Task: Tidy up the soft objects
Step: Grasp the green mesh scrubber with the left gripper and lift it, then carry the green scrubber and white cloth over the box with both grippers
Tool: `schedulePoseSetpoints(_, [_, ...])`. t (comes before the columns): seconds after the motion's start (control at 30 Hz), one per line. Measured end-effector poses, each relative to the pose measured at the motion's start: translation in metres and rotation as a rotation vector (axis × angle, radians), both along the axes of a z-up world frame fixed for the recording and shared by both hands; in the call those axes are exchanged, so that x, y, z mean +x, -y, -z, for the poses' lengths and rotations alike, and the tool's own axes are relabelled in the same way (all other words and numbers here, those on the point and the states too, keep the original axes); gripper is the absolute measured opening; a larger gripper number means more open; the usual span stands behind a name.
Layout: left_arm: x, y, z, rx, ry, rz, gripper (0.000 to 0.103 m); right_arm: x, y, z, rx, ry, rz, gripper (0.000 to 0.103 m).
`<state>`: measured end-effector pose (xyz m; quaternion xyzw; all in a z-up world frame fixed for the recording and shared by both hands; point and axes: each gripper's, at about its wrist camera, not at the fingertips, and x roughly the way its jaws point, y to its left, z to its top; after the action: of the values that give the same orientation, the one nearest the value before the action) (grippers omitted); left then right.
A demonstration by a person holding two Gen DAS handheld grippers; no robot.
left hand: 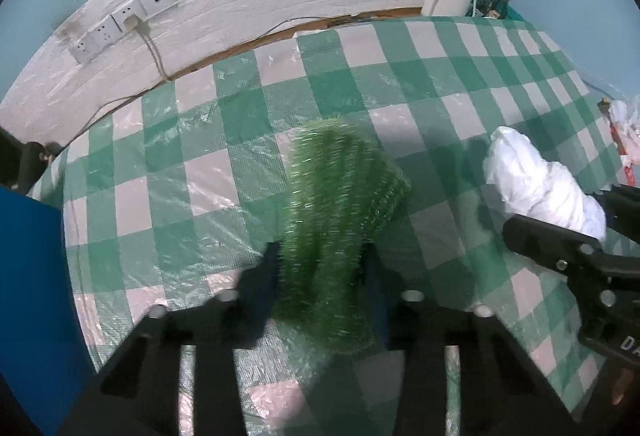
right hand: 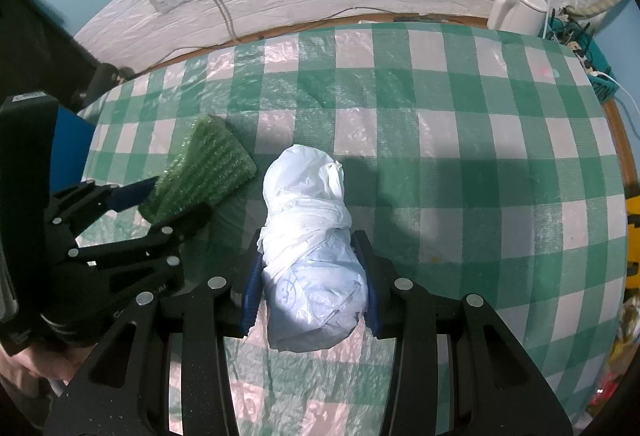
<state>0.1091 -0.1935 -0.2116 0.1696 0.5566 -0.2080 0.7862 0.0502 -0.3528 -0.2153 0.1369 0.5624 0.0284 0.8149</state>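
— Two soft things are on the green-and-white checked tabletop [right hand: 480,164], and each is held: the left hand-held gripper [left hand: 320,256] is closed on a green fuzzy pad [left hand: 340,204], and the right hand-held gripper [right hand: 312,276] is clamped on a white plastic bundle [right hand: 312,248].

— Where do they sit?

— Pad at the left, near a blue bin [left hand: 28,296] at the tabletop's left edge; I cannot see inside it. Bundle just right of the pad, toward the near side.

— Room to move?

— Bare cloth runs wide toward the far edge, where a white kettle [right hand: 516,10] stands at the right corner beside a teal basket [right hand: 600,76] of cables.
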Motion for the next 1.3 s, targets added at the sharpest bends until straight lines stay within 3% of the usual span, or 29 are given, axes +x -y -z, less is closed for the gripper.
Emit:
schedulePoseSetpoints(0.1, [0.0,-0.003,-0.001,-0.025,-0.02,-0.003,0.02,-0.002,-0.001,-0.002,0.0,0.003,-0.003,0.04])
schedulePoseSetpoints(0.2, [-0.002,-0.007,-0.003,-0.036,-0.024,-0.008,0.019,-0.002,-0.004,-0.007,0.0,0.015,-0.011,0.04])
schedulePoseSetpoints(1.3, [-0.06,-0.061,-0.096,-0.055,0.134,-0.084,0.019,-0.038,-0.048,-0.085,-0.018,0.133,-0.115,0.04])
